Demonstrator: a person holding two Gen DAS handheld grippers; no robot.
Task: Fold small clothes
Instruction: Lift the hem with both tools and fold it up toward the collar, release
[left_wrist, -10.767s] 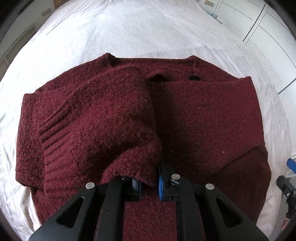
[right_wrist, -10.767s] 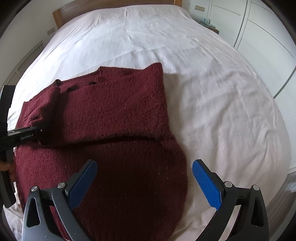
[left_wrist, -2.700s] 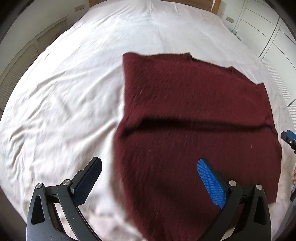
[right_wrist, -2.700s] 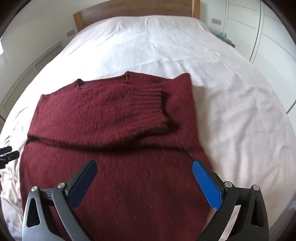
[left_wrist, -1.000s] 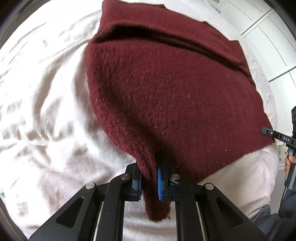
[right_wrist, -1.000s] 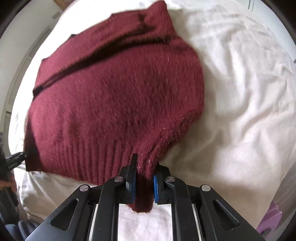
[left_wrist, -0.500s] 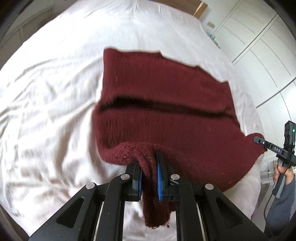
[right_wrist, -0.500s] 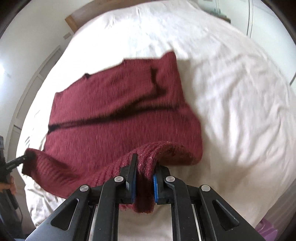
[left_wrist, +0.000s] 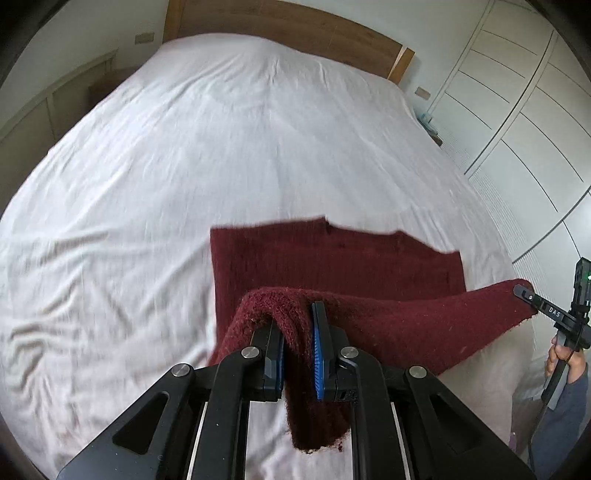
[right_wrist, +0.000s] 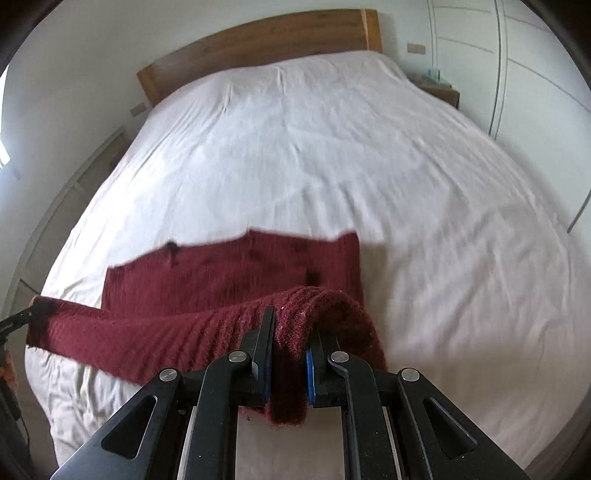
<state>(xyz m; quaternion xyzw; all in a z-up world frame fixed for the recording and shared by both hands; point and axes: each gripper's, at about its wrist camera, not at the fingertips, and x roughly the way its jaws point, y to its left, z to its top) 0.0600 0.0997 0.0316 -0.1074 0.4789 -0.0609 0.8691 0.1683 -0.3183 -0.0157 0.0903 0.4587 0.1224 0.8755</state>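
A dark red knitted sweater (left_wrist: 332, 258) lies on the white bed, its sleeves folded in; it also shows in the right wrist view (right_wrist: 236, 273). My left gripper (left_wrist: 298, 332) is shut on the left corner of the sweater's bottom hem. My right gripper (right_wrist: 290, 339) is shut on the right corner of the hem. The hem (left_wrist: 424, 321) is lifted and stretched in the air between both grippers, above the near half of the sweater. The neckline end rests flat on the bed.
The white sheet (left_wrist: 240, 147) covers the bed, with a wooden headboard (left_wrist: 288, 40) at the far end. White wardrobe doors (left_wrist: 524, 110) stand on the right. A bedside table (right_wrist: 439, 90) is by the headboard. The bed's near edge is just below me.
Both grippers closed on the hem corners about a second ago. Since then they have lifted the hem up and carried it forward over the sweater toward the neckline.
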